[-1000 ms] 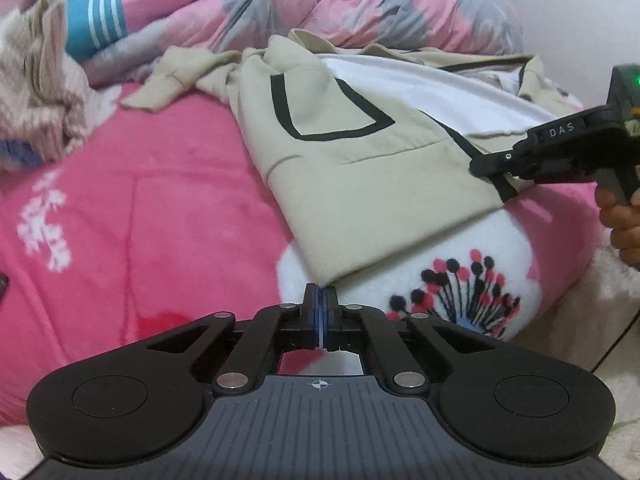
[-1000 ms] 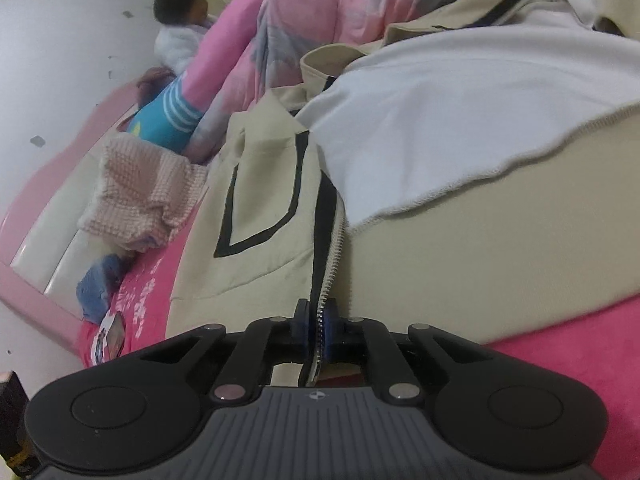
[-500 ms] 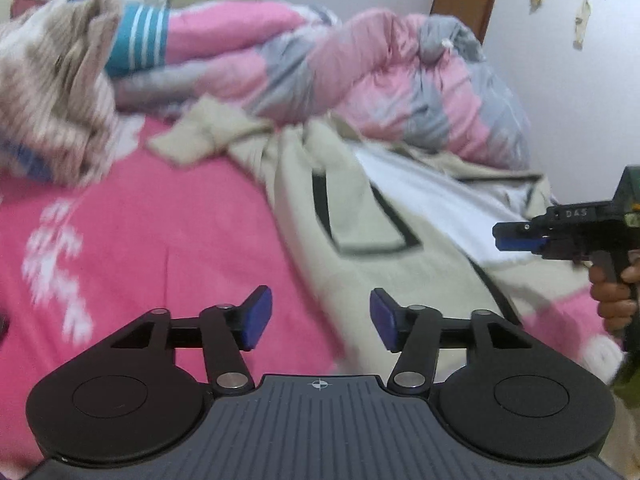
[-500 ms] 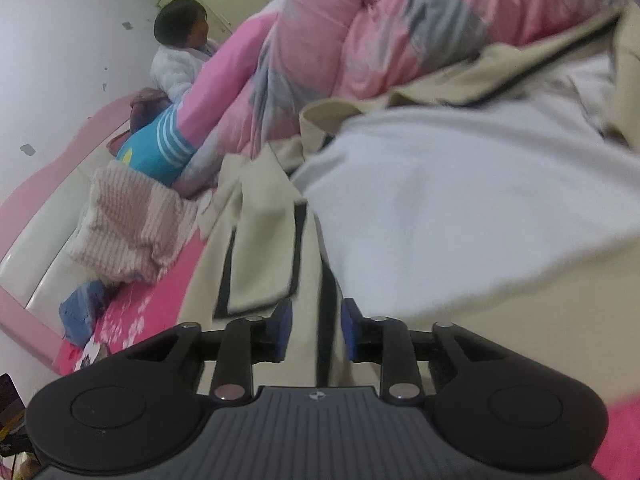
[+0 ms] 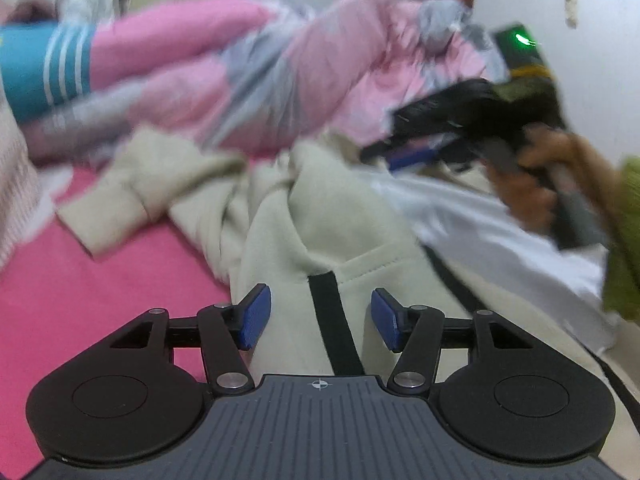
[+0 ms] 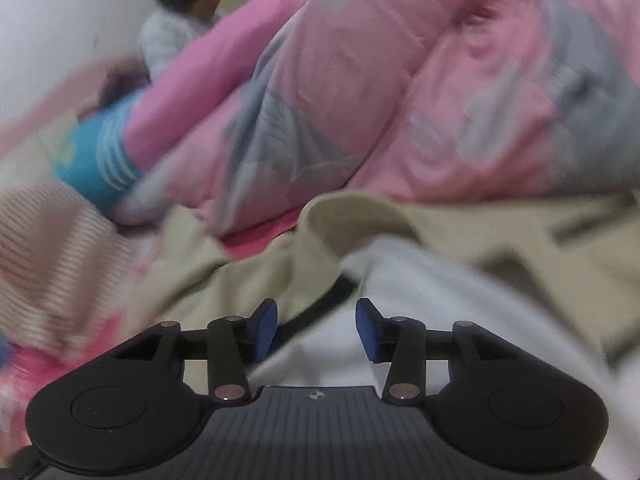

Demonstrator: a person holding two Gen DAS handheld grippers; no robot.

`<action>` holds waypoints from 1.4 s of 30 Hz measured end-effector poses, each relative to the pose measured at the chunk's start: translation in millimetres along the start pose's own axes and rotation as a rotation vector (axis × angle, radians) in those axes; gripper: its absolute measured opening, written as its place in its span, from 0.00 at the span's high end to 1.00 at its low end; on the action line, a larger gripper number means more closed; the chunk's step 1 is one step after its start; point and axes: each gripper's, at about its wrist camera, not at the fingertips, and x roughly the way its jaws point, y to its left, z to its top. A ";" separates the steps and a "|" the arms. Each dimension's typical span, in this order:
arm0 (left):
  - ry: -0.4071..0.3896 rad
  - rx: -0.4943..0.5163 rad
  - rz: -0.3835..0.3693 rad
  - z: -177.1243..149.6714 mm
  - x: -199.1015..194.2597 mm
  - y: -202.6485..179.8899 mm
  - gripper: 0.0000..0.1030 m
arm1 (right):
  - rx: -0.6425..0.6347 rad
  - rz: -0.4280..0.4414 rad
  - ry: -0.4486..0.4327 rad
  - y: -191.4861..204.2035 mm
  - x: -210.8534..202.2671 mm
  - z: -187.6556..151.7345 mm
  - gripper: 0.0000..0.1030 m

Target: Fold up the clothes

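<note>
A beige jacket [image 5: 328, 220] with black stripes and a white lining [image 5: 480, 216] lies spread on the pink bed cover [image 5: 80, 300]. My left gripper [image 5: 320, 316] hovers open above its front panel, blue pads apart, nothing pinched. In the right wrist view the same jacket [image 6: 248, 280] and its white lining [image 6: 420, 300] fill the foreground. My right gripper [image 6: 316, 330] is over the lining with its jaws opening and nothing between them. The right gripper [image 5: 416, 152] also shows in the left wrist view, held by a hand [image 5: 532, 184] above the jacket's collar end.
A bunched pink and grey quilt [image 5: 280, 80] lies across the back of the bed. A blue striped cushion [image 5: 44, 68] and a striped knit garment [image 6: 48, 248] lie at the left. A person [image 6: 184, 20] sits at the bed's far corner. A white wall [image 5: 600, 40] is behind.
Both grippers let go of the jacket's lower edge and opened. Both swept forward over the jacket toward the quilt; the right one now hangs near the collar end.
</note>
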 end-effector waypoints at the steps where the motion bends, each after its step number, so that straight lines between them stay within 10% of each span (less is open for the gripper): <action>1: 0.005 -0.010 -0.005 0.9 2.4 0.8 0.46 | -0.037 -0.015 0.000 0.8 14.4 4.5 0.55; 7: -0.005 -0.059 -0.027 0.2 5.5 5.9 0.47 | -0.135 -0.044 0.058 0.4 67.4 11.2 0.56; 14: -0.020 -0.119 -0.015 2.3 7.3 13.2 0.52 | -0.236 -0.057 -0.043 19.9 25.9 26.4 0.85; 21: -0.016 -0.113 -0.004 2.0 6.7 12.6 0.52 | -0.409 -0.261 -0.097 41.6 2.5 79.4 0.87; 30: -0.010 -0.116 -0.011 1.2 7.3 14.7 0.52 | -0.775 -0.543 -0.059 74.4 88.2 64.6 0.85; 35: -0.013 -0.112 -0.010 0.4 6.8 14.1 0.52 | -0.614 -0.524 -0.025 51.0 102.4 63.4 0.82; 42: -0.012 -0.108 -0.007 0.5 7.7 13.6 0.51 | -0.151 -0.271 -0.094 -9.7 -12.2 82.0 0.71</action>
